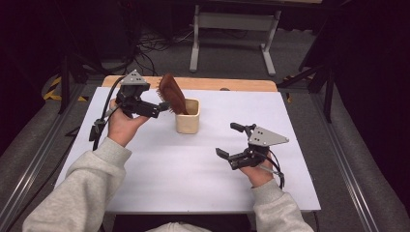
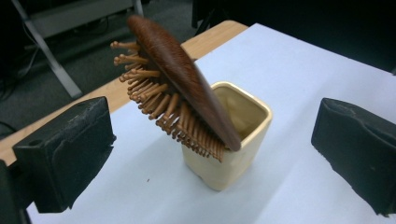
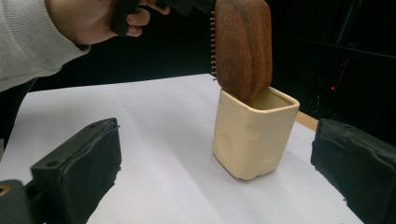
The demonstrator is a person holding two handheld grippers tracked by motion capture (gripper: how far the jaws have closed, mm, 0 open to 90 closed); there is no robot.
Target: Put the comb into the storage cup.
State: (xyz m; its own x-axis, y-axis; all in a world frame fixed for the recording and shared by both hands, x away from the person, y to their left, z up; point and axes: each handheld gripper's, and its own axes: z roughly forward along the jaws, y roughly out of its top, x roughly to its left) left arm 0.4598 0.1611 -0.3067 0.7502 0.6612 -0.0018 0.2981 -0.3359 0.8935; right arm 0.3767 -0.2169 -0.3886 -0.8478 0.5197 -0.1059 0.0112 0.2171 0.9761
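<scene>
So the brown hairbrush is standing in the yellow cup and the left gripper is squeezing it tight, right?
Not quite. The hairbrush does stand in the cup, leaning on its rim, but the left gripper isn't squeezing it. The left gripper view shows its jaws wide open, one on each side, with the brush apart from both.

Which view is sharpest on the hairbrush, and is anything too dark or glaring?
Left gripper view: hairbrush crisp, bristles distinct, cup evenly lit, no glare. Right gripper view: brush back clear, background black. High view: soft and grainy; floor dim, table bright.
</scene>
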